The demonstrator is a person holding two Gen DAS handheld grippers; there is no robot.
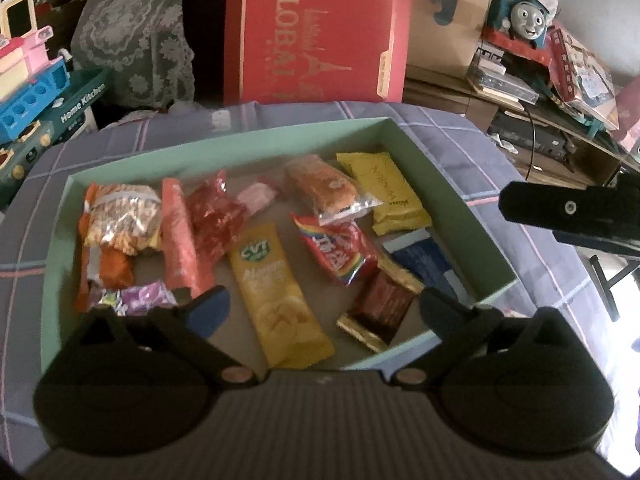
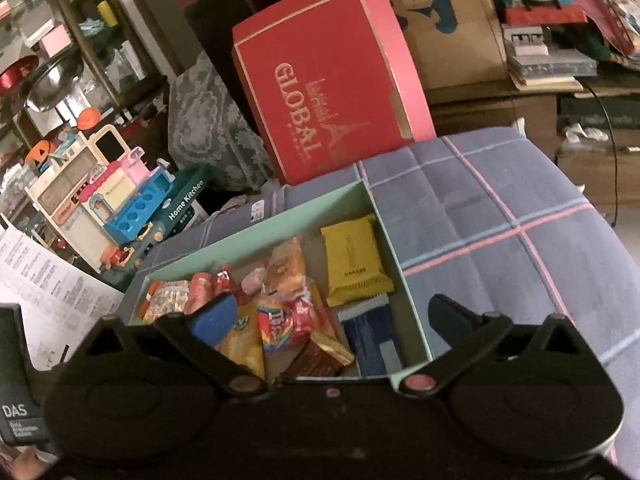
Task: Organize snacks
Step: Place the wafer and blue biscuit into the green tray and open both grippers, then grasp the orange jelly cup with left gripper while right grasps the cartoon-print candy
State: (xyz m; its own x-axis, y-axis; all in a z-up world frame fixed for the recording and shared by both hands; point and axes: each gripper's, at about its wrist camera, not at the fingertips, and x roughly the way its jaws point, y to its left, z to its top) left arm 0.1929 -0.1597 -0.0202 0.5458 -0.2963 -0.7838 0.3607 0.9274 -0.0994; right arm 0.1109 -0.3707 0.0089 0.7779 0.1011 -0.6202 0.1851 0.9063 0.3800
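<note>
The snacks, including the yellow mango wafer pack [image 1: 280, 284] and the rainbow candy bag [image 1: 340, 250], lie loose inside the green box [image 1: 472, 216] on the plaid cloth [image 2: 500, 220], with the left gripper [image 1: 324, 308] and right gripper [image 2: 332, 316] both spread wide, holding nothing, above the box's near edge.

The left black two-finger tongs [image 1: 324, 304] stand wide apart with nothing between them, a blue pad showing on the inner face of the left fingertip [image 1: 210, 312]. The right black two-finger tongs [image 2: 332, 320] are likewise spread wide and hold nothing, one fingertip [image 2: 214, 320] faced with a blue pad. In the left wrist view the right tool appears as a dark bar at the right edge.
</note>
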